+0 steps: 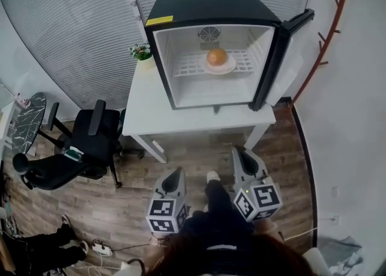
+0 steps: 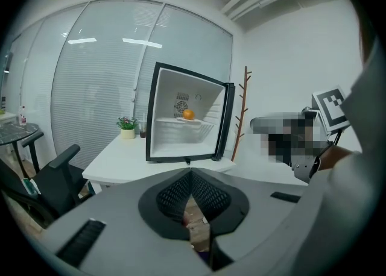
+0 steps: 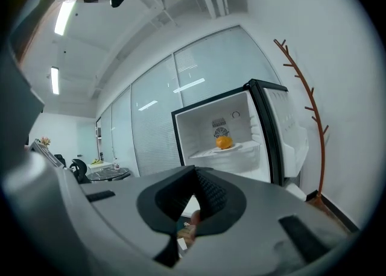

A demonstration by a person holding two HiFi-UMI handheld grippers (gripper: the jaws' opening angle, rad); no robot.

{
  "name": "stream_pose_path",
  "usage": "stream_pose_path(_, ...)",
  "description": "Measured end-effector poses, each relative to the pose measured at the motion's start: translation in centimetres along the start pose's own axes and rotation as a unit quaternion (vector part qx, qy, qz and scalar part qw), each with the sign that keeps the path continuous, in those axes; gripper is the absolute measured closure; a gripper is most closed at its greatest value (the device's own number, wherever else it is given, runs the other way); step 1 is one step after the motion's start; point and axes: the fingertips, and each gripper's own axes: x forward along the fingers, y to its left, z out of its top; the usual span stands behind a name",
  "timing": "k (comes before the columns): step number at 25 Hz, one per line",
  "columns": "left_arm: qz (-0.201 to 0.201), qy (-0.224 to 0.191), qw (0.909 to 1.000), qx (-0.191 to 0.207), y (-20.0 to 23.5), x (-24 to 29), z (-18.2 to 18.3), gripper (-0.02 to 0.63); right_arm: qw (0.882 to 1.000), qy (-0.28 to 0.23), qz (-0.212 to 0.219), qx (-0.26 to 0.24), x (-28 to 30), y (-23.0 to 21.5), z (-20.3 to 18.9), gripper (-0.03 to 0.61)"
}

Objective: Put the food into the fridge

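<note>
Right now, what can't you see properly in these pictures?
- Yellow sticker on the fridge: head view, print too small to read.
- Food on the plate: round and orange, too small in every view to name.
- Dark thing beside the plant: left gripper view, too small to tell.
- Person at lower left: head view, cut off by the edge, only legs show.

The fridge [image 1: 211,9] is sitting on the table [image 1: 151,112], its door [image 1: 280,58] hanging open at the right; a fruit [image 1: 217,56] is resting on a plate [image 1: 221,70] on the shelf [image 1: 187,64] inside (a plant [image 1: 142,52] is standing just left).
</note>
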Motion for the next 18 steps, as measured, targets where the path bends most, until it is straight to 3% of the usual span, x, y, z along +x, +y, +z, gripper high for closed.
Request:
stream_pose_path(4,0.0,0.005,0.9998,-0.02,-0.4,-0.5,-1.3,0.615,1.0,0.002,-0.008,-0.022,-1.2,0.3,-0.4,0.584)
stream_pose_path(18,-0.001,-0.003,0.9999,-0.016,-0.8,-1.2,-1.9,0.615,0.999,-0.009,0.003,-0.048,-2.0,1.6,0.2,0.584)
